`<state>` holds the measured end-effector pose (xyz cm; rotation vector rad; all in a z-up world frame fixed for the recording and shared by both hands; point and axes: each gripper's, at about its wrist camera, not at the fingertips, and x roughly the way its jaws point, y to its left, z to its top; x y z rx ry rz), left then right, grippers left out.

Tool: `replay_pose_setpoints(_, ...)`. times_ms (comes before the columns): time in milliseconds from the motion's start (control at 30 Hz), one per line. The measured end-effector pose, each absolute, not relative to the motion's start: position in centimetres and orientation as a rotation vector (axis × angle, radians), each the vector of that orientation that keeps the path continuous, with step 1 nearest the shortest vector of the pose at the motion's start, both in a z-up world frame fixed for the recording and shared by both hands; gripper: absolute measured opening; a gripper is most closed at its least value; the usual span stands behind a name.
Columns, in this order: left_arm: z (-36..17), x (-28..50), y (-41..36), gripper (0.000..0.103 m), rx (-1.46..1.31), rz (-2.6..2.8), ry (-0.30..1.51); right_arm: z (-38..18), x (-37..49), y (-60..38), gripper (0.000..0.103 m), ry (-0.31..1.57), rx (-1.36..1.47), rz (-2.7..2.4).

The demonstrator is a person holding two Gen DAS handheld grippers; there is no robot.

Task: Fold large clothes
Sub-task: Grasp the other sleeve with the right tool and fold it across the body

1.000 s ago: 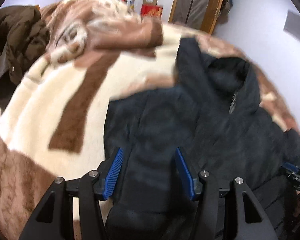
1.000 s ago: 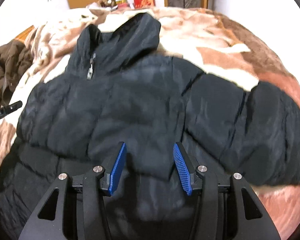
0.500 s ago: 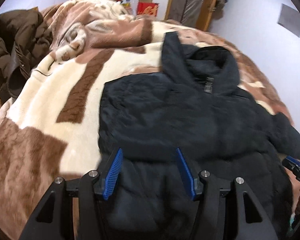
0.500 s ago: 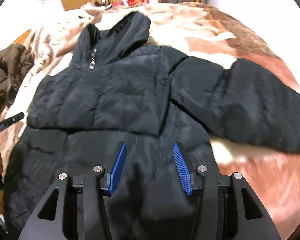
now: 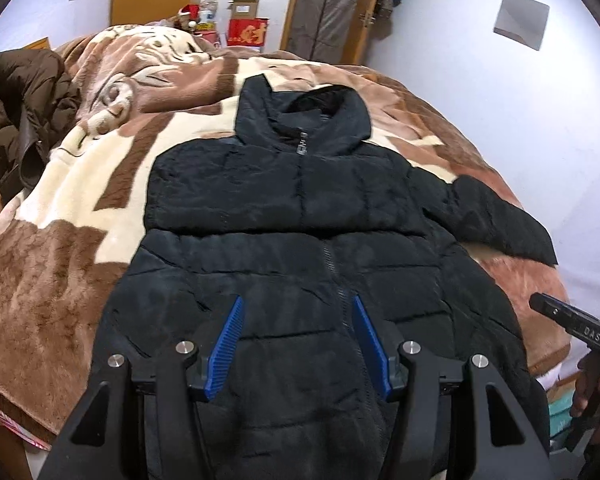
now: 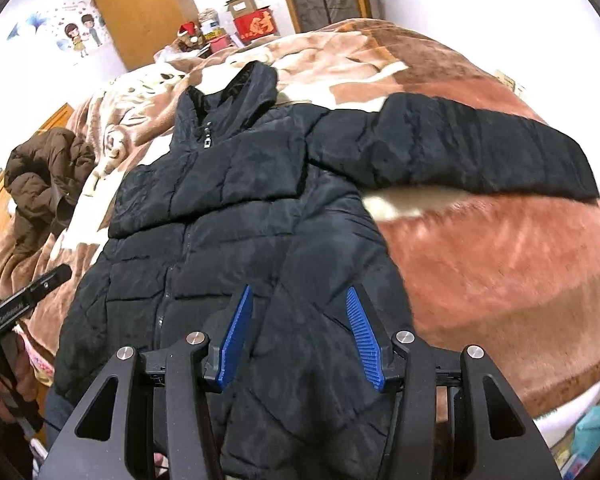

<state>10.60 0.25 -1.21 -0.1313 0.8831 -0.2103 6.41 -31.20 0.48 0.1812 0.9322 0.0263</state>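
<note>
Plush brown-and-cream blanket (image 5: 80,208) under black jacket (image 5: 300,248).

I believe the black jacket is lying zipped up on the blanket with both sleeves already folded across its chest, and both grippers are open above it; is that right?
Not quite: only one sleeve is folded across the chest of the black jacket. The other sleeve lies stretched out sideways on the blanket, as the right wrist view shows. The rest holds: the jacket is zipped up, and the left gripper and right gripper are open above it.

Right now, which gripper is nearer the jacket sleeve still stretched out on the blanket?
Right. The right gripper hovers open over the jacket's hem on the sleeve side. The left gripper sits open over the hem's middle, farther from it.
</note>
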Motion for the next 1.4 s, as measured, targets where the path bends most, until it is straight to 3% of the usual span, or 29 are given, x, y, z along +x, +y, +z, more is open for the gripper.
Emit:
replay_pose_setpoints(700, -3.1, 18.8, -4.6, 0.058, -0.011, -0.198, 0.896, -2.8, 11.4, -47.3, 0.056, 0.910, 0.442, -0.253)
replay_pose_setpoints(900, -5.3, 22.0, -4.7, 0.058, -0.017, -0.173, 0.931, -5.6, 13.7, -54.1, 0.064, 0.917, 0.568, -0.366)
replay_pose_setpoints(1300, -8.1, 24.7, -3.9, 0.058, -0.051, -0.132, 0.973, -6.0, 15.7, -60.2, 0.064, 0.761, 0.763, -0.429)
replay_pose_setpoints(1333, -8.1, 24.6, -3.8, 0.058, -0.056, -0.129, 0.975, -5.9, 15.9, -60.2, 0.056, 0.767, 0.760, -0.444)
replay_pose_setpoints(1367, -8.1, 24.4, -3.5, 0.058, -0.061, -0.124, 0.974, -5.4, 15.9, -60.0, 0.036, 0.774, 0.730, -0.464)
replay_pose_setpoints(1400, -8.0, 24.3, -3.3, 0.058, -0.066, -0.120, 0.972, -4.9, 15.9, -59.7, 0.025, 0.773, 0.709, -0.457)
